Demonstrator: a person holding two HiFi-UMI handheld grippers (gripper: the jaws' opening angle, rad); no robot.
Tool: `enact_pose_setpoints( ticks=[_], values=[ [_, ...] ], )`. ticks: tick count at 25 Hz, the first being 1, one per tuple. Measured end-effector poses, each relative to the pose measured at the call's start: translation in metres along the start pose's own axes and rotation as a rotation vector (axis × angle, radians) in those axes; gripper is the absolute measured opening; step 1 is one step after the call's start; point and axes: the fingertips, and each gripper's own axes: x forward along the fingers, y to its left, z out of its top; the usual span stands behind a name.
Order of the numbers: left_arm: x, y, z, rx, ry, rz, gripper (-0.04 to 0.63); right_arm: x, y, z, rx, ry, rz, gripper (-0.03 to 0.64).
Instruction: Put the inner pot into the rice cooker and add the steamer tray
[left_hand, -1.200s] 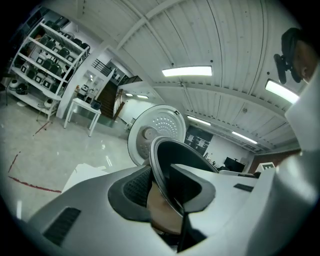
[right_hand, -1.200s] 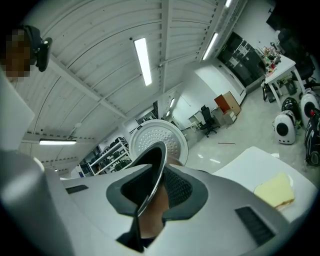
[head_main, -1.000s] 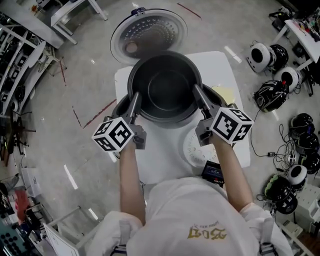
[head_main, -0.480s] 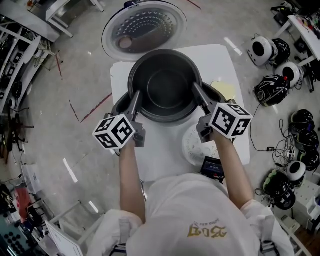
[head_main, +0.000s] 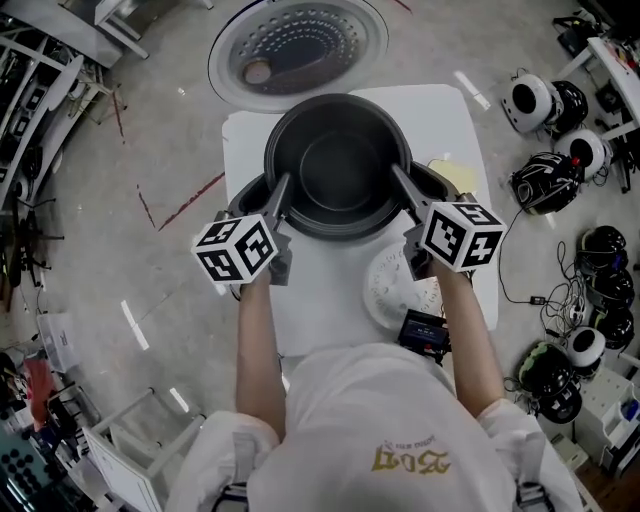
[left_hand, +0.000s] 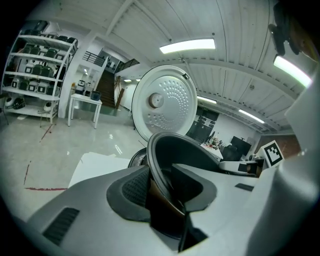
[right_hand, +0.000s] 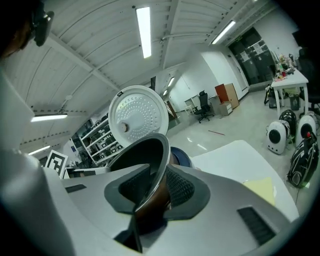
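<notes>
The dark inner pot sits low in the open rice cooker, whose body shows at both sides of it. My left gripper has the pot's left rim between its pads, and my right gripper has the right rim. Both sets of jaws are opening, though the pads still touch the rim. The cooker's lid stands open behind. The white round steamer tray lies on the table near my right hand.
The white table also carries a yellow sheet and a small black device. Helmets and cables lie on the floor at the right. Shelving stands at the left.
Both grippers have sunk with the pot, which now sits lower between the cooker's sides. The cooker's body shows more around the pot.
</notes>
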Motion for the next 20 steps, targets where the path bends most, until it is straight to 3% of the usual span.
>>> enact_pose_setpoints(
  ticks=[11,20],
  values=[
    [0.011,0.009,-0.016,0.088,0.086,0.050,0.163,0.014,-0.012,-0.021,-0.093,0.108,-0.074,0.128],
    [0.013,0.011,-0.017,0.127,0.079,0.081,0.176,0.020,-0.015,-0.022,-0.187,0.133,-0.116,0.145]
  ],
)
